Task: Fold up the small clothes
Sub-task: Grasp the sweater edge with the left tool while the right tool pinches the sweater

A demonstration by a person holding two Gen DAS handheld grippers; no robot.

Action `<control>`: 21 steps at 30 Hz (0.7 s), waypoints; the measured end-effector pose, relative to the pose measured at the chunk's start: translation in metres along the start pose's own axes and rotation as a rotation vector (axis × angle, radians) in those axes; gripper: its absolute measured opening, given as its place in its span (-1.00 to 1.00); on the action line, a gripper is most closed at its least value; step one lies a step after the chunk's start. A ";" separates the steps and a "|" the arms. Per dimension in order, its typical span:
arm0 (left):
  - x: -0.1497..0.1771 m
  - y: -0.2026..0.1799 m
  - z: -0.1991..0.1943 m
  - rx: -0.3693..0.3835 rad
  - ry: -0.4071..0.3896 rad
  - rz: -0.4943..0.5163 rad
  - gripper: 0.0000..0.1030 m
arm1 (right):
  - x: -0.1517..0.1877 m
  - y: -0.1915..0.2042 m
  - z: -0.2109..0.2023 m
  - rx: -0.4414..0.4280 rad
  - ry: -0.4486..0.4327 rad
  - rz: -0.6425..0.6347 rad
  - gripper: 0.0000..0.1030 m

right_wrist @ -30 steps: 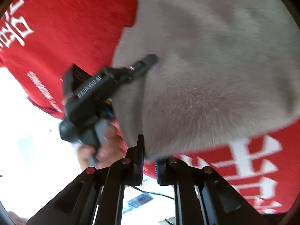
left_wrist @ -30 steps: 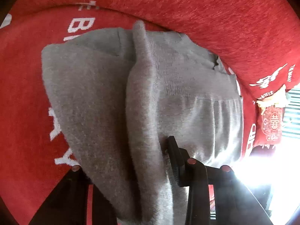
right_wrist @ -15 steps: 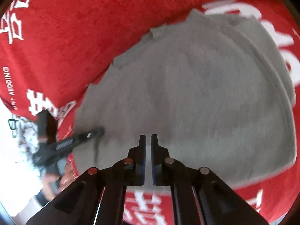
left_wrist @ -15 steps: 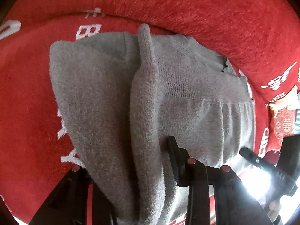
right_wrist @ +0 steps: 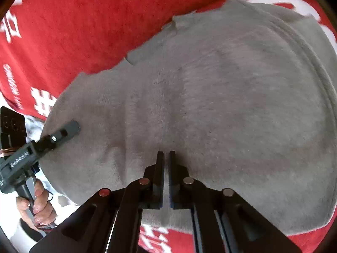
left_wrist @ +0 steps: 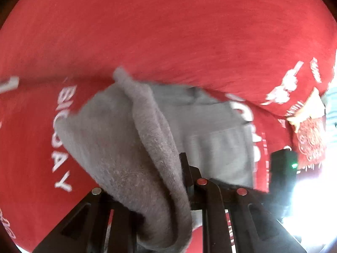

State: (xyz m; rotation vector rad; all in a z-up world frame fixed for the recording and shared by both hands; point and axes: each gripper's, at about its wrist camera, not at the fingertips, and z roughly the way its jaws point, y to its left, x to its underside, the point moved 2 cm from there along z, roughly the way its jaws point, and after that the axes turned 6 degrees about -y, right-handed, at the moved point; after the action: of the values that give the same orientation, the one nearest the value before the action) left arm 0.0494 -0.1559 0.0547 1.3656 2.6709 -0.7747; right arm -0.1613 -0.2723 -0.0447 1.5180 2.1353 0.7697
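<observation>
A grey fleecy garment (right_wrist: pixel 210 105) lies spread on a red cover. My right gripper (right_wrist: pixel 166 154) hovers just over its near middle, shut, with nothing between the fingers. My left gripper (left_wrist: pixel 155 168) has a thick fold of the same garment (left_wrist: pixel 147 147) running up between its jaws, which are closing on it. The fabric drapes over and hides the left finger, while the right finger (left_wrist: pixel 184 164) shows bare. In the right wrist view the left gripper (right_wrist: pixel 63 130) pinches the garment's left edge, with a person's hand (right_wrist: pixel 40 200) on its handle.
The red plush cover (left_wrist: pixel 168 31) with white lettering rises into a cushioned back behind the garment (right_wrist: pixel 84 21). The right gripper's black body with a green light (left_wrist: pixel 283 166) stands at the right of the left wrist view. Bright glare fills the lower right there.
The left gripper has risen, drawing the grey fold up with it. The right gripper had the garment's edge between its fingers. It has left that edge, shut, and moved over the garment's middle.
</observation>
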 end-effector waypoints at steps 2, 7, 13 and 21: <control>-0.007 -0.037 -0.001 0.027 -0.009 0.052 -0.62 | -0.001 -0.012 -0.019 -0.056 -0.024 0.042 -0.89; -0.017 -0.131 0.025 0.081 -0.004 0.198 -0.62 | -0.003 -0.048 -0.066 -0.122 -0.099 0.117 -0.89; 0.009 -0.197 0.107 -0.023 0.063 0.373 -0.56 | -0.004 -0.098 -0.072 -0.143 -0.095 0.232 -0.82; 0.028 -0.207 0.113 -0.007 0.077 0.350 0.33 | -0.001 -0.119 -0.058 -0.208 -0.079 0.325 -0.81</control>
State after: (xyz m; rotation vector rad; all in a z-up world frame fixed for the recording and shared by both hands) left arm -0.1475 -0.2864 0.0340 1.8255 2.3784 -0.6842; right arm -0.2823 -0.3150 -0.0765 1.7690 1.7127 0.9881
